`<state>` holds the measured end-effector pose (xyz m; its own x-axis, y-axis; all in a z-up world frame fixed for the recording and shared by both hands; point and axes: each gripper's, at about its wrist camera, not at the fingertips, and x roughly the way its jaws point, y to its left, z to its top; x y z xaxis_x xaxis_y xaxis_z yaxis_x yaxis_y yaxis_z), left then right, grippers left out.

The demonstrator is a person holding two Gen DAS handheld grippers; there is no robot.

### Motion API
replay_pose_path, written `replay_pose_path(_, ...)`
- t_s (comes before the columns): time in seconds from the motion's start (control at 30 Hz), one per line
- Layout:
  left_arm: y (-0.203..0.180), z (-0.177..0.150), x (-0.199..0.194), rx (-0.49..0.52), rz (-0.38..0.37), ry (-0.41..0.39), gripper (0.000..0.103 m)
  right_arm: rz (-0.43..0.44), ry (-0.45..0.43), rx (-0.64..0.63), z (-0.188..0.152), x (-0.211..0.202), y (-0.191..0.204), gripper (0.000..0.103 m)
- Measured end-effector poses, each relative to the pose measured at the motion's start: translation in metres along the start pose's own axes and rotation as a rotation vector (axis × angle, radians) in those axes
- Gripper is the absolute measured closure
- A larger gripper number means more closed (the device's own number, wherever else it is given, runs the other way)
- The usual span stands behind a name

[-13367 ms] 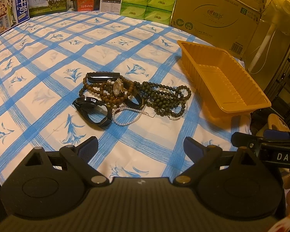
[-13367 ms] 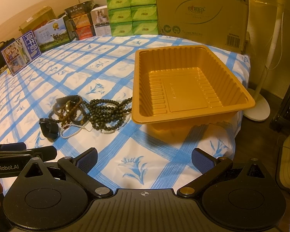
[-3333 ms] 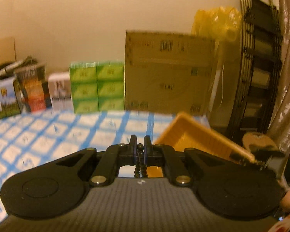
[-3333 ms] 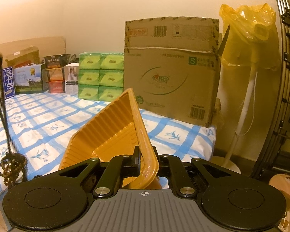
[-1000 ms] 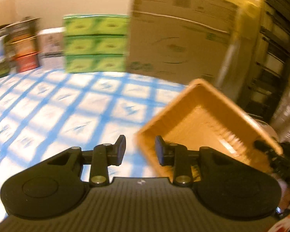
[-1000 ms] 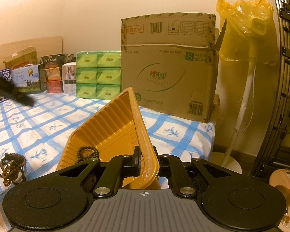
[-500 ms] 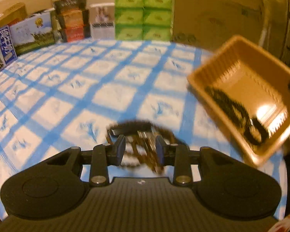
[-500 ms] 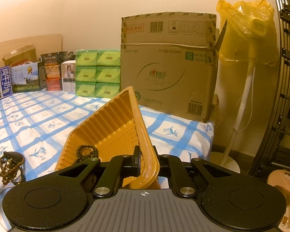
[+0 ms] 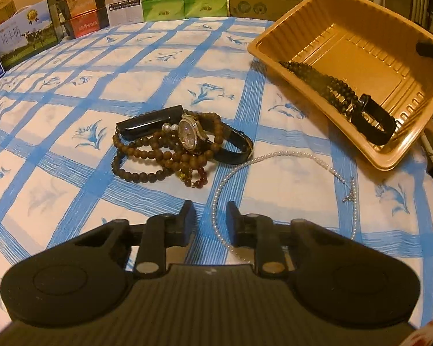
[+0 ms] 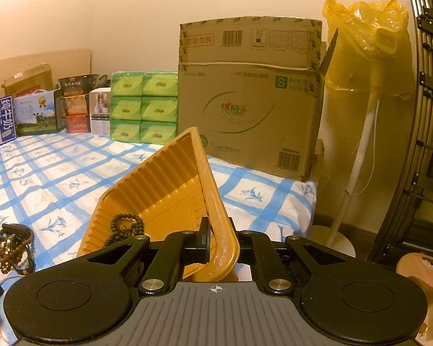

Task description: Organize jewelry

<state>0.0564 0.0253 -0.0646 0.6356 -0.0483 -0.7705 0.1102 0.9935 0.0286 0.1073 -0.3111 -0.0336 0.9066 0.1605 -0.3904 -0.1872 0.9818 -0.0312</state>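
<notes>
left gripper (image 9: 210,213) closing, pearl strand (image 9: 246,165) between its pads, untouched. right gripper (image 10: 218,243) pinches tilted tray (image 10: 170,184) rim. bead pile (image 9: 170,151) lies left of tray, on cloth (image 9: 72,92).

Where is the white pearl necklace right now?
In the left wrist view, the pearl necklace lies on the blue-checked tablecloth, between the brown bead pile and the orange tray, one end between the closing left tool's fingers.
</notes>
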Motion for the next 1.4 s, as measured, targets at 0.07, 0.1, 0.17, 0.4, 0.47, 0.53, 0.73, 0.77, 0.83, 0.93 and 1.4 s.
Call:
replay_pose_path(0.07,-0.002,-0.001,0.001,0.016,0.007,0.000,0.091,-0.001,0.000,0.001,0.000,0.000,0.000,0.094)
replay_pose_path(0.1,-0.004,-0.001,0.001,0.031,0.010,0.001,0.098,-0.003,0.000,0.001,0.001,0.000,0.001,0.094)
replay_pose_path(0.17,-0.007,0.000,0.002,0.046,0.014,0.006,0.101,-0.003,0.000,0.000,0.001,0.000,0.000,0.094)
replay_pose_path(0.4,-0.005,0.008,-0.013,0.019,0.008,-0.024,0.101,-0.001,0.000,0.001,0.001,0.000,0.000,0.094)
replay_pose_path(0.47,-0.007,0.014,-0.022,0.015,0.000,-0.049,0.101,-0.003,-0.002,0.001,0.001,0.000,0.000,0.094)
replay_pose_path(0.53,-0.008,0.022,-0.031,0.010,-0.015,-0.074,0.101,-0.003,-0.004,0.002,0.001,0.000,0.001,0.094)
replay_pose_path(0.73,-0.012,0.054,-0.058,-0.009,-0.082,-0.166,0.101,-0.002,-0.004,0.001,0.001,0.000,0.002,0.094)
replay_pose_path(0.77,-0.012,0.059,-0.062,-0.014,-0.094,-0.180,0.101,-0.002,-0.004,0.001,0.001,0.000,0.002,0.094)
replay_pose_path(0.83,-0.014,0.069,-0.069,-0.017,-0.110,-0.205,0.101,-0.001,-0.005,0.002,0.001,0.000,0.003,0.094)
replay_pose_path(0.93,-0.016,0.083,-0.080,-0.018,-0.128,-0.243,0.101,0.000,-0.008,0.001,0.002,0.000,0.004,0.094)
replay_pose_path(1.4,-0.038,0.152,-0.115,0.040,-0.230,-0.396,0.101,0.003,-0.011,0.006,0.002,-0.001,0.004,0.094)
